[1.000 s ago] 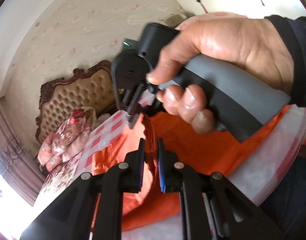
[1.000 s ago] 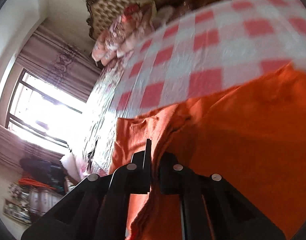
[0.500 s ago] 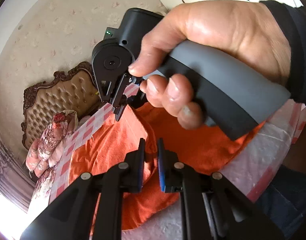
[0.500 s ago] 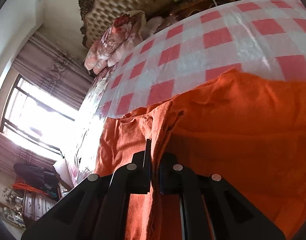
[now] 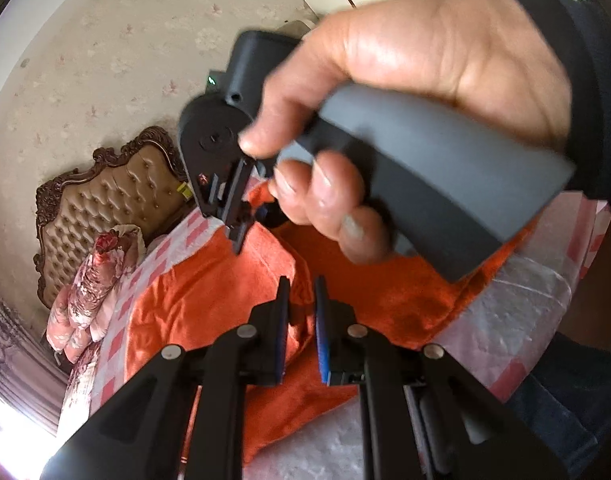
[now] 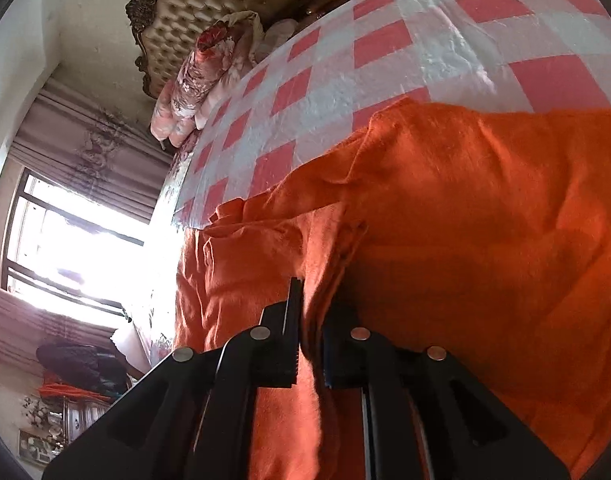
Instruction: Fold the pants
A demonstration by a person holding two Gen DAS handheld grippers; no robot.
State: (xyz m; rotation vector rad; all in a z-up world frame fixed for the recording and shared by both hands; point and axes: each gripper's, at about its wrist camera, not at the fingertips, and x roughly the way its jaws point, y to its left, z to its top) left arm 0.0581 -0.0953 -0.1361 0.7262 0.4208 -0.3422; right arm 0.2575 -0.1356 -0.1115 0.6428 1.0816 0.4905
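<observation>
Now the orange pants (image 6: 465, 240) lie spread across the pink-and-white checked bedspread (image 6: 425, 52), with the fabric bunched into a raised fold that runs toward the near edge in the right wrist view. The right gripper (image 6: 311, 312) sits on that fold: its jaws have just been opening a little, yet a ridge of orange cloth is between them and the pads press on it from both sides.

From the left wrist view, the left gripper (image 5: 301, 300) has its two fingers close together with only a narrow gap, and a pleat of the same orange cloth is pinched between the blue-edged pads. Just beyond it, a hand (image 5: 417, 92) in a dark sleeve (image 5: 585, 80) wraps around the grey handle of the other gripper, whose black tip meets the pants farther away.

At the far end of the bed stands a tufted tan headboard (image 5: 105, 200) with a dark carved frame, and floral pillows (image 5: 89, 280) are piled just beside it. A bright window (image 6: 65, 248) with mauve curtains (image 6: 97, 160) shows on the left.
</observation>
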